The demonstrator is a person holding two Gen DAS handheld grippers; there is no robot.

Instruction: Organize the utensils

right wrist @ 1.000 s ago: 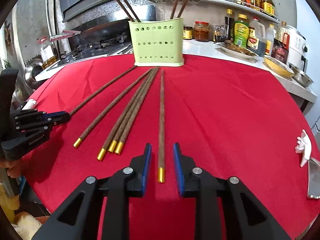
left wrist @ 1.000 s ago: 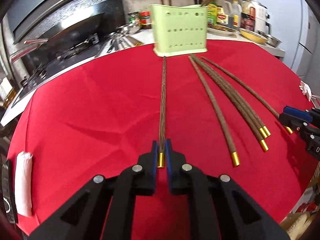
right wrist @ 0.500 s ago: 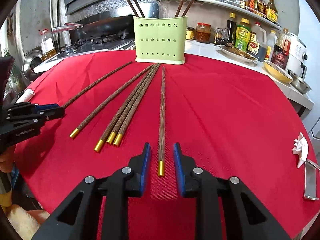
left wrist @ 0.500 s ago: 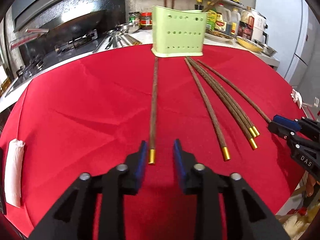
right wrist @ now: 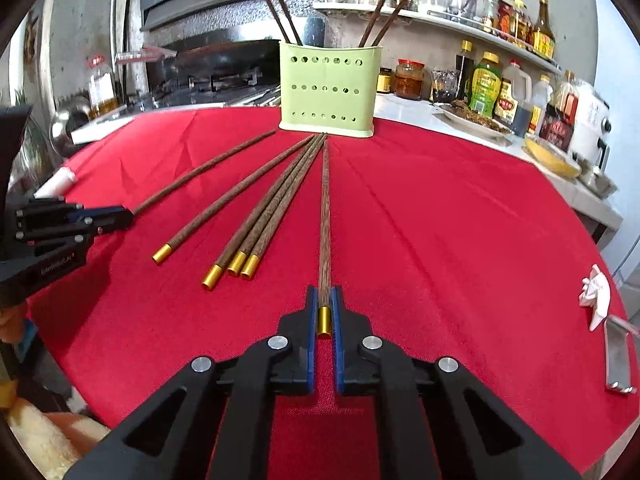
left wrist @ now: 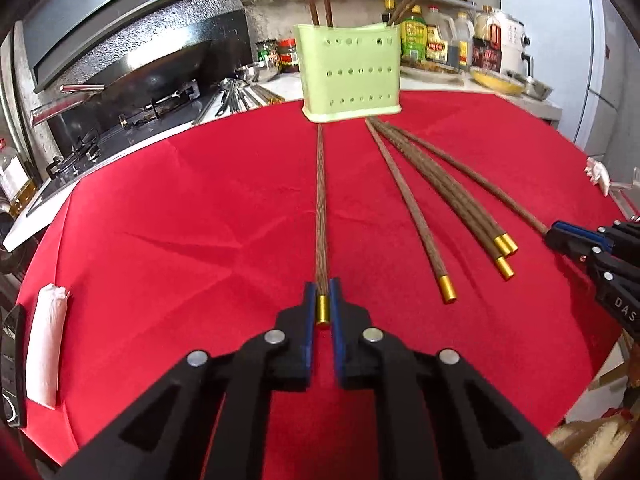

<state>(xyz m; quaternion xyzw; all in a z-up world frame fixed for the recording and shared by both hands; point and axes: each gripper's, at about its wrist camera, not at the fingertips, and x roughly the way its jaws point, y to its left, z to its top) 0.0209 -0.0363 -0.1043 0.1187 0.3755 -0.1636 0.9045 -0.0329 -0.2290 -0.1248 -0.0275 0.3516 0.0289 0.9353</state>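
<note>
Left gripper (left wrist: 322, 300) and right gripper (right wrist: 325, 308) have each just closed on a gold-capped chopstick (left wrist: 321, 208) – tips toward the green holder (left wrist: 350, 76) – four lie between.

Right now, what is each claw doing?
Left gripper: just closed on the leftmost chopstick.
Right gripper: just closed on the rightmost chopstick.
</note>
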